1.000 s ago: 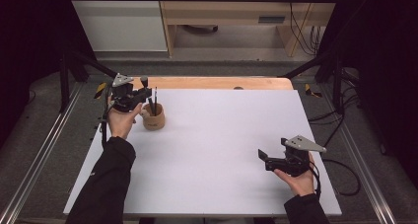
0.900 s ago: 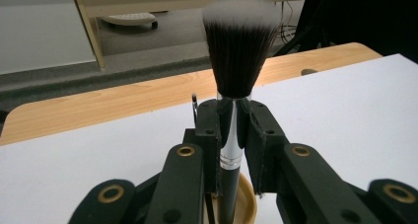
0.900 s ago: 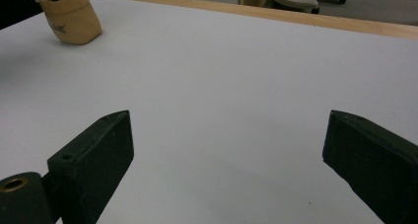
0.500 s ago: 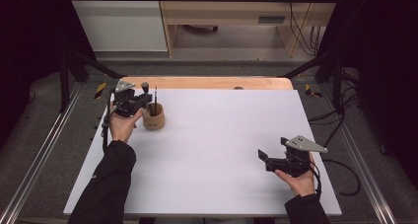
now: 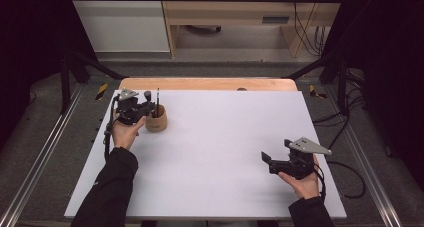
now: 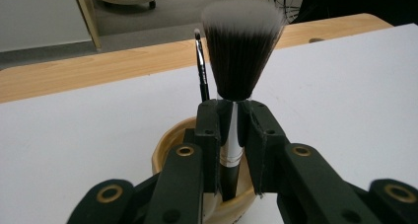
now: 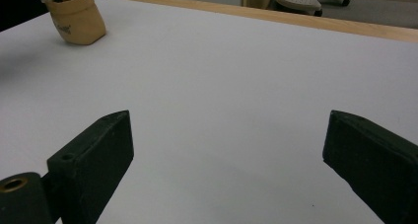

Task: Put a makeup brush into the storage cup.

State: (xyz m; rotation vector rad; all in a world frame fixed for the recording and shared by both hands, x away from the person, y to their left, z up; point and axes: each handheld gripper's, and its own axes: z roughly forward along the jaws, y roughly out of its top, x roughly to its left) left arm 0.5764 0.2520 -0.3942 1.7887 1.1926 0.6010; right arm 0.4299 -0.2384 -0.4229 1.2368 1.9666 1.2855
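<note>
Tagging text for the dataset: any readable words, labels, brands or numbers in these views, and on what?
Nothing can be read.
Wooden cup: a small dark mark on its side, too blurred to read.
Big brush in the left claw: no print visible on its handle.
Table: plain white, no text.

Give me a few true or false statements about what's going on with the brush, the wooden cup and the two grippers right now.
1. The left gripper is shut on the big brush. True.
2. The brush's bristles point down into the wooden cup. False: they point up; the handle end goes into the cup.
3. A thin brush already stands in the cup. True.
4. The right gripper holds a second cup. False: its fingers stand apart with nothing between them.
</note>
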